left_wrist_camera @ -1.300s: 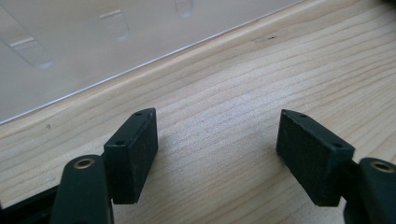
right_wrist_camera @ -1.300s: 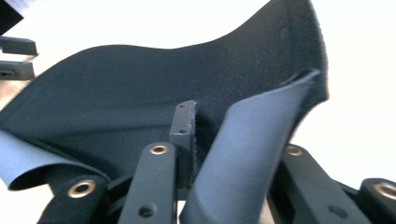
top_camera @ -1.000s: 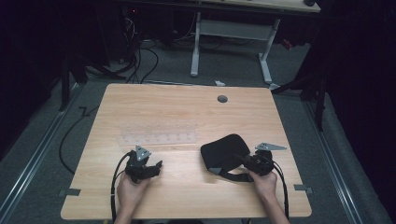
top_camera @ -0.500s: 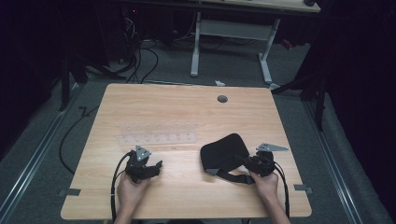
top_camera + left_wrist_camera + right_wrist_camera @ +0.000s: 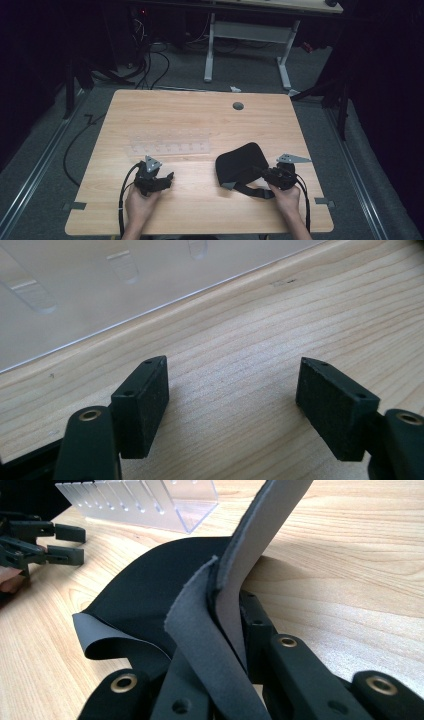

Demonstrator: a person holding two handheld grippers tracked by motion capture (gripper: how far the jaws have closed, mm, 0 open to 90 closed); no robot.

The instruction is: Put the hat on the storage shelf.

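Right gripper (image 5: 274, 178) pinched on the pad's (image 5: 240, 162) folded near-right edge, pad stretching away leftward on the table (image 5: 200, 107); left gripper (image 5: 162, 181) spread, empty, well apart beside the tray (image 5: 170, 142).

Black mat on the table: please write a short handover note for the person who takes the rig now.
Right tongs: shut on a lifted fold of the black mat, whose grey underside shows.
Left tongs: open, nothing between them, over bare wood near the clear rack.
Mat lies right of centre on the table, in front of the rack's right end.
Done: edge gripped and raised.
Left: probably finish folding or moving the mat.
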